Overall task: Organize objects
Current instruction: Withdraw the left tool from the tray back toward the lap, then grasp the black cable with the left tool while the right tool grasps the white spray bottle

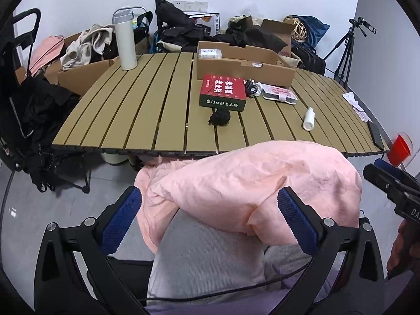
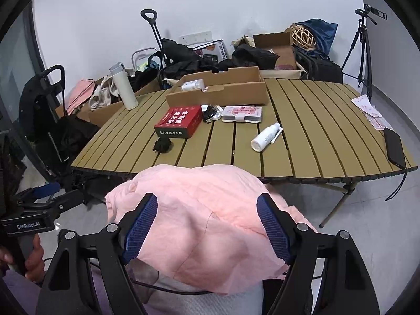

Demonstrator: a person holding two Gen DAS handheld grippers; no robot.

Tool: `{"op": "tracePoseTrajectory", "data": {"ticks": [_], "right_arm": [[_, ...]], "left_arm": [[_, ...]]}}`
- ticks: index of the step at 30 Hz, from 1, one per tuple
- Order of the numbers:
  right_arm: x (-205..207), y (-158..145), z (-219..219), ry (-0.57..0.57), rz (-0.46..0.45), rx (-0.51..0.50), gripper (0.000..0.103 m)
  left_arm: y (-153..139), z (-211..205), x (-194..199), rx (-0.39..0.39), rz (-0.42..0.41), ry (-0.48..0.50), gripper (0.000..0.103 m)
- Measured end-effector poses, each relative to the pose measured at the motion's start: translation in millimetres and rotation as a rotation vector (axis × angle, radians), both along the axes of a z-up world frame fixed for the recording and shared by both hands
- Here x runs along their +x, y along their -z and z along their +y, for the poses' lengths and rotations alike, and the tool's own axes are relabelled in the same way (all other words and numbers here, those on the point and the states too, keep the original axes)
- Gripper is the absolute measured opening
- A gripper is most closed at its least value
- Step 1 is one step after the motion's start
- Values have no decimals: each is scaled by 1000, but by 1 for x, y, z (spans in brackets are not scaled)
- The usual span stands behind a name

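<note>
A slatted tan table (image 1: 147, 110) (image 2: 315, 136) carries a red and green box (image 1: 223, 93) (image 2: 179, 122), a small black bundle (image 1: 220, 118) (image 2: 162, 146), a lying white bottle (image 1: 309, 119) (image 2: 265, 137), a pink-white flat pack (image 1: 279, 94) (image 2: 242, 113), a black cable (image 1: 250, 87) (image 2: 208, 113) and an open cardboard box (image 1: 244, 63) (image 2: 218, 89). My left gripper (image 1: 210, 220) and right gripper (image 2: 207, 228) are open, held low over a pink cloth (image 1: 249, 181) (image 2: 199, 215) on my lap, short of the table.
A white flask (image 1: 125, 40) (image 2: 123, 86) stands at the table's far left. A black phone (image 1: 376, 134) (image 2: 395, 148) and papers (image 2: 370, 111) lie at the right edge. Clutter, bags and boxes line the wall; a tripod (image 2: 361, 42) stands right. A red cup (image 1: 399, 149) shows at the right.
</note>
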State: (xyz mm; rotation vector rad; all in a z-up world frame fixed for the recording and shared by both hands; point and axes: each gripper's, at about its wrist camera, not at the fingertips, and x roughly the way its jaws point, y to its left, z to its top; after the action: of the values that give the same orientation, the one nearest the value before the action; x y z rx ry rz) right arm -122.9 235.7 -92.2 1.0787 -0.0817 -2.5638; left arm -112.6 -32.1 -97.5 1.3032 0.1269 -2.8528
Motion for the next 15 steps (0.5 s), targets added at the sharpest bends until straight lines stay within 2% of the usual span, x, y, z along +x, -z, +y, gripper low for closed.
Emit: {"op": "tracePoseTrajectory", "data": {"ticks": [4, 8, 12, 15], "right_arm": [[-12, 6, 5, 6, -27, -4, 82], [-35, 9, 10, 36, -31, -9, 82], [-74, 17, 16, 75, -53, -7, 82], [-112, 29, 20, 108, -77, 5, 82]], "left_arm": [[0, 3, -16, -20, 14, 11, 103], [0, 6, -44, 3, 21, 58, 102], [11, 11, -85, -27, 18, 93, 100], [27, 14, -126, -4, 6, 146, 99]]}}
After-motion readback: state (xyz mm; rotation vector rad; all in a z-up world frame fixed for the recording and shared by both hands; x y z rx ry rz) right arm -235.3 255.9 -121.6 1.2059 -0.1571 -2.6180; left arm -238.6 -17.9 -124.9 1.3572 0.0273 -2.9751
